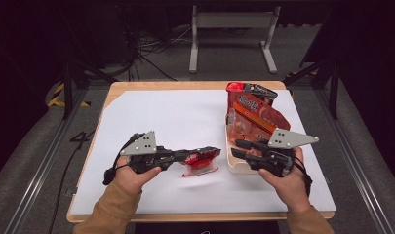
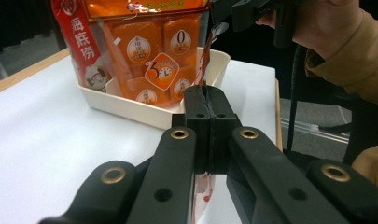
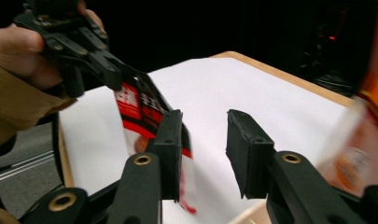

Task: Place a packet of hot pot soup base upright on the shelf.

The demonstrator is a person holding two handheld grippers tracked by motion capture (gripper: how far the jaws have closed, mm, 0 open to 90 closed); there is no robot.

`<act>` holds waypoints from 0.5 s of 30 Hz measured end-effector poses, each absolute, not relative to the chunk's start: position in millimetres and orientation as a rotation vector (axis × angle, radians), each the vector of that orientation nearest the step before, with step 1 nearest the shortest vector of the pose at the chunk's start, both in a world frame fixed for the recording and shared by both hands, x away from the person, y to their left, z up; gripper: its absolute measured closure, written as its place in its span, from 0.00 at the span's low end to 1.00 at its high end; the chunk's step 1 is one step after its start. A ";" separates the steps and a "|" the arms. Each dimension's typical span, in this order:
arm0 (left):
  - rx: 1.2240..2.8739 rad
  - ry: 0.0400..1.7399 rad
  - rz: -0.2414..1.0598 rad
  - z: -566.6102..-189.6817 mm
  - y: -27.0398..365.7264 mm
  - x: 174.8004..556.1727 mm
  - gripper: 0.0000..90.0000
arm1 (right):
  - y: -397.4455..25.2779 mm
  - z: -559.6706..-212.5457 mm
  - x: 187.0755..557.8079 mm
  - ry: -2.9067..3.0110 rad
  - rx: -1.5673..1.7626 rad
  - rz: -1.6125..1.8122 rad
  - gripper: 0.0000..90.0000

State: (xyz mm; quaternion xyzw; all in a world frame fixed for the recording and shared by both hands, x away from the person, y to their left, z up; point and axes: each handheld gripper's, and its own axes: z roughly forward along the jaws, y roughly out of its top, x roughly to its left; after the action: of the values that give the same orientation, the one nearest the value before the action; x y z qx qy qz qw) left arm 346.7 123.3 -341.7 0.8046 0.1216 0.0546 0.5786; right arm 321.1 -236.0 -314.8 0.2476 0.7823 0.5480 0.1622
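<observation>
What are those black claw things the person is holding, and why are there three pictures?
They are hand-held grippers, like big tongs with two jaws. One picture looks down from above the table. The other two come from small cameras riding on each gripper, looking along its jaws.

The left gripper is squeezed shut on a small red and clear packet, holding it just above the white table cover. In its own view, the jaws are pressed together on the packet's edge.

The right gripper has its jaws open, holding nothing. It is at a cream tray holding big orange snack bags.
</observation>
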 end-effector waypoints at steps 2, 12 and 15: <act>1.886 0.272 0.127 -339.5 123.4 348.6 1.00 | -244.8 -314.2 319.1 2.220 0.737 1.549 0.69; 1.886 0.256 0.095 -333.1 118.9 352.7 1.00 | -289.1 -318.0 316.7 2.172 0.888 1.419 0.58; 1.888 0.250 0.094 -330.5 116.3 353.3 1.00 | -300.1 -319.4 316.0 2.164 0.923 1.386 0.57</act>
State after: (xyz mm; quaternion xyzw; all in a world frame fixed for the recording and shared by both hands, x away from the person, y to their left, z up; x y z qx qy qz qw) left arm 353.3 116.3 -330.5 0.8073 0.1071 0.0402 0.5789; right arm 316.0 -300.1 -319.4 0.3309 0.7758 0.4969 0.2043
